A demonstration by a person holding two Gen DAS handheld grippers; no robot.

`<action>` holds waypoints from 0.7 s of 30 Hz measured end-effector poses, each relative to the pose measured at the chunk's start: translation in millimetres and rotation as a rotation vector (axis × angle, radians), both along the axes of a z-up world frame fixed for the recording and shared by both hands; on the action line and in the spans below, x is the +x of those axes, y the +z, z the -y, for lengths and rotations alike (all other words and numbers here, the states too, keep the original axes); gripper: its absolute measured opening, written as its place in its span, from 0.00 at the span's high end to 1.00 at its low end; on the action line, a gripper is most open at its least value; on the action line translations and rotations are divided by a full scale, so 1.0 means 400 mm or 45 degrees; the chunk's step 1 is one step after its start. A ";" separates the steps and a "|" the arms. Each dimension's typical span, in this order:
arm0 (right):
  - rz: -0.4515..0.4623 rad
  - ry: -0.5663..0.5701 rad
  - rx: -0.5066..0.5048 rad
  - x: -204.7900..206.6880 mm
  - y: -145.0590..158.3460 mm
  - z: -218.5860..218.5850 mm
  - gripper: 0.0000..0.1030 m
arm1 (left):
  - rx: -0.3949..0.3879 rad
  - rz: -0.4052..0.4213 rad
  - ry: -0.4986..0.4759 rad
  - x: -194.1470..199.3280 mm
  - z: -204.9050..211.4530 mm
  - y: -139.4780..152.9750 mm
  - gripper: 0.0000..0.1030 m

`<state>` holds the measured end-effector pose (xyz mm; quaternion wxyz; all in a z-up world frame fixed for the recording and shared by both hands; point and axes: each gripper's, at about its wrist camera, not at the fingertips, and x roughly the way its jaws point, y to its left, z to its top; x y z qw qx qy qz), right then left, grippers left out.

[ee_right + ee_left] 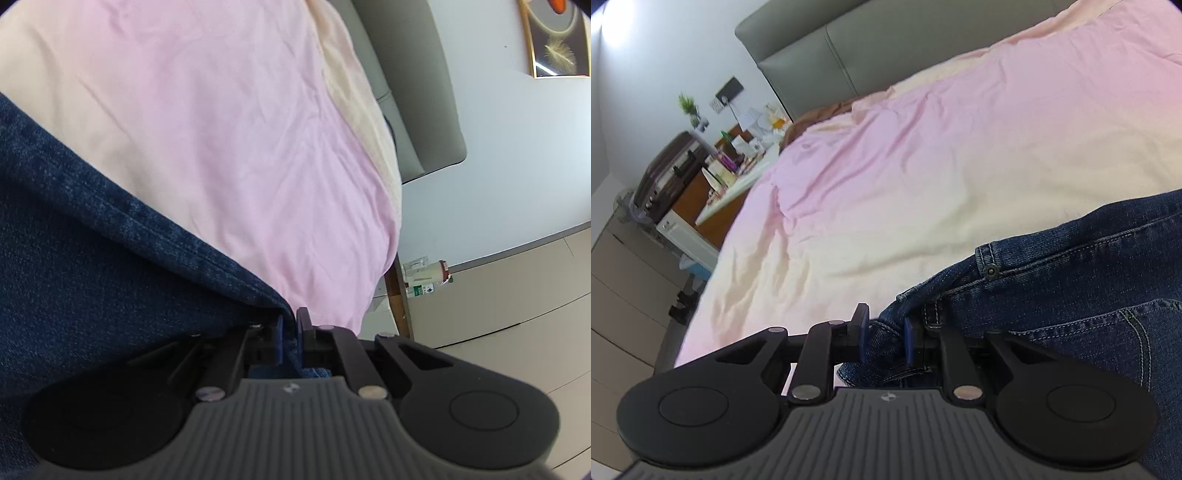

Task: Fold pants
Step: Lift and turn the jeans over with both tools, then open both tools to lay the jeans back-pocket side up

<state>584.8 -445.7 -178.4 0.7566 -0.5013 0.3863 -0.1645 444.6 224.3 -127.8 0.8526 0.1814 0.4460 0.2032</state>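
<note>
A bed [923, 155] with a pink and cream cover fills both views, with a grey headboard [820, 48] at its far end and a cluttered bedside stand [738, 162] by its left side. Dark blue jeans [1089, 280] lie on the bed's near part, a rivet and pocket seams showing. The left hand-held gripper [884, 338] is clamped on a bunched fold of the jeans' top edge, and the right hand-held gripper [290, 338] has its jaws pressed together on a thin denim edge near the bed's right side.
</note>
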 end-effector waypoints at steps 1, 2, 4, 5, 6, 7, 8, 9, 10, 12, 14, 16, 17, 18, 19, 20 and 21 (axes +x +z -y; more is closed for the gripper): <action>-0.008 -0.002 -0.007 0.001 -0.010 -0.002 1.00 | 0.004 -0.004 -0.006 0.003 -0.001 -0.010 0.76; -0.020 -0.006 -0.009 -0.001 -0.019 -0.004 1.00 | 0.020 -0.007 -0.009 0.005 -0.002 -0.017 0.69; -0.042 -0.007 0.000 -0.002 -0.029 -0.006 0.96 | 0.040 -0.006 -0.025 0.001 0.000 -0.026 0.59; -0.050 -0.006 0.007 -0.003 -0.031 -0.004 0.82 | 0.050 0.003 -0.031 -0.006 0.001 -0.023 0.45; -0.051 -0.012 0.021 -0.007 -0.030 -0.004 0.69 | 0.056 0.013 -0.035 -0.011 0.002 -0.017 0.36; -0.042 -0.007 0.045 -0.012 -0.025 -0.004 0.47 | 0.049 0.017 -0.039 -0.016 0.001 -0.009 0.21; -0.026 0.002 0.061 -0.022 -0.018 -0.007 0.41 | 0.027 0.028 -0.051 -0.025 -0.003 0.007 0.20; -0.011 0.012 0.073 -0.033 -0.011 -0.011 0.40 | 0.017 0.034 -0.058 -0.034 -0.003 0.020 0.20; -0.005 0.021 0.083 -0.042 -0.003 -0.016 0.40 | 0.017 0.032 -0.065 -0.045 -0.003 0.035 0.20; -0.004 0.045 0.124 -0.069 0.017 -0.033 0.40 | 0.022 0.030 -0.095 -0.077 0.001 0.064 0.20; 0.006 0.075 0.159 -0.108 0.039 -0.059 0.40 | 0.017 0.034 -0.132 -0.121 0.007 0.094 0.20; 0.005 0.109 0.258 -0.159 0.071 -0.093 0.40 | -0.008 0.012 -0.179 -0.170 0.013 0.117 0.20; 0.011 0.123 0.314 -0.187 0.089 -0.114 0.40 | -0.016 -0.003 -0.199 -0.200 0.015 0.124 0.19; 0.007 0.138 0.381 -0.216 0.106 -0.137 0.40 | -0.020 -0.010 -0.210 -0.226 0.012 0.129 0.20; -0.003 0.160 0.458 -0.253 0.121 -0.165 0.40 | -0.027 -0.016 -0.215 -0.254 0.005 0.134 0.20; -0.014 0.179 0.527 -0.288 0.134 -0.190 0.40 | -0.039 -0.021 -0.213 -0.279 -0.004 0.137 0.20; -0.032 0.200 0.590 -0.321 0.145 -0.217 0.40 | -0.066 -0.018 -0.199 -0.306 -0.020 0.139 0.19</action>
